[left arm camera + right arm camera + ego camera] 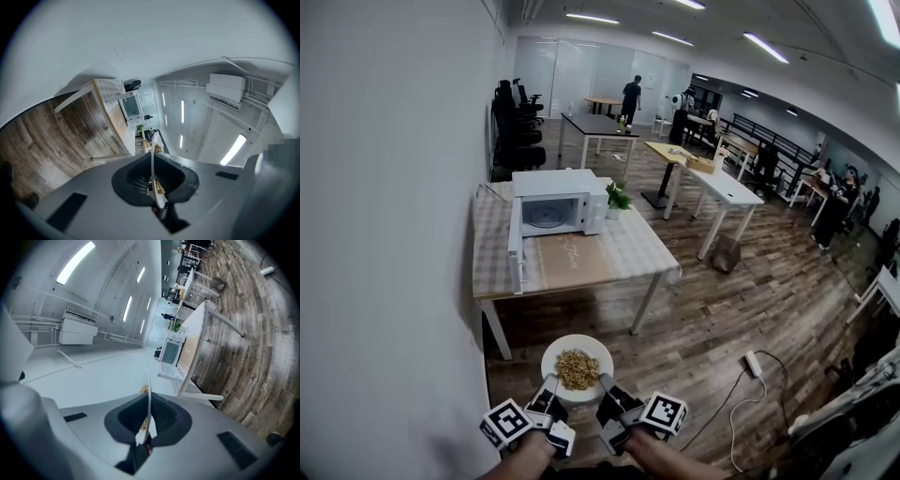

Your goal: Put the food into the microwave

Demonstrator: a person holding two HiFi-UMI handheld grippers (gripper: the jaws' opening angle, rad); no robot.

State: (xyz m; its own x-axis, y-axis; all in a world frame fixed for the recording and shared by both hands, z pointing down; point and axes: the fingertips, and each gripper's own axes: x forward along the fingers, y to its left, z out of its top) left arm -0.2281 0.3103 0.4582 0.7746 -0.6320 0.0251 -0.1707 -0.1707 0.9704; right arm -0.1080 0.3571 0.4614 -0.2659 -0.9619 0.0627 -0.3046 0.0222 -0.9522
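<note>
A white plate [577, 369] heaped with brown food [577, 368] hangs above the wooden floor at the bottom of the head view. My left gripper [551, 392] is shut on its near-left rim and my right gripper [607, 392] on its near-right rim. In the left gripper view the plate [153, 173] shows edge-on between the jaws; the right gripper view shows the plate [148, 418] the same way. Farther ahead, the white microwave [553, 202] stands on a table [581, 262] against the wall. Its door [515, 246] is swung wide open and the turntable inside is bare.
A small potted plant [618, 198] stands right of the microwave. A white wall [384, 234] runs along the left. A power strip with cable [752, 365] lies on the floor at right. More desks, chairs and people fill the room beyond.
</note>
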